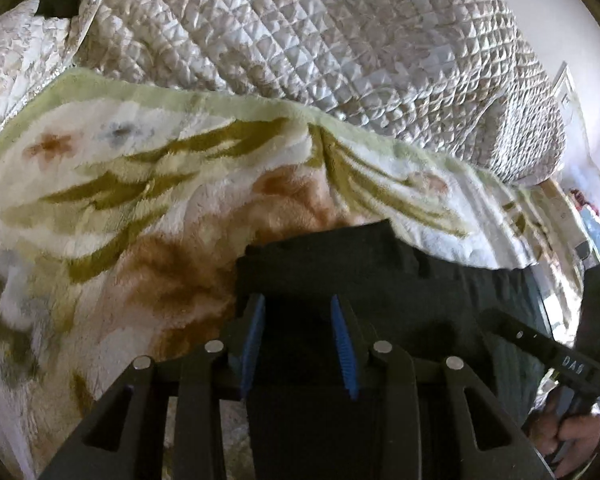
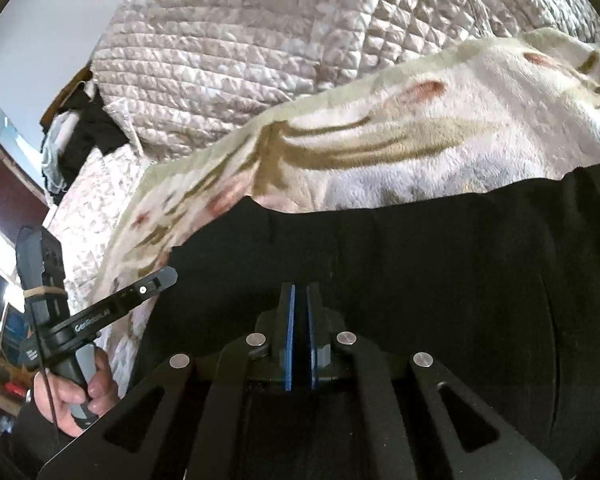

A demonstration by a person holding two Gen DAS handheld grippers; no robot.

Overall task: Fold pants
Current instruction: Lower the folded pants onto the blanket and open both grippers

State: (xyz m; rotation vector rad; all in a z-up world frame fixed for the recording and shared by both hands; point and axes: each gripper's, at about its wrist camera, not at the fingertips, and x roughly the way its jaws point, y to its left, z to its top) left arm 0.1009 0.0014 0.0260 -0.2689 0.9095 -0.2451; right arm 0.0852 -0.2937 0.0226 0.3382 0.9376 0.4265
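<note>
Now the black pants lie on a floral plush blanket over the quilted bed. Right gripper fingers pinch the pants; left gripper fingers stand narrowly apart over the dark fabric.

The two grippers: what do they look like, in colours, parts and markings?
Each gripper is black, with angular link arms, round silver pivot pins and two blue ribbed pads on its fingers: left gripper, right gripper. Seen from the other camera, each has a flat black bar with pale lettering, too blurred to read surely, above a grey handle. On the left one a rubber band holds a dark device. A dark sleeve shows.
</note>
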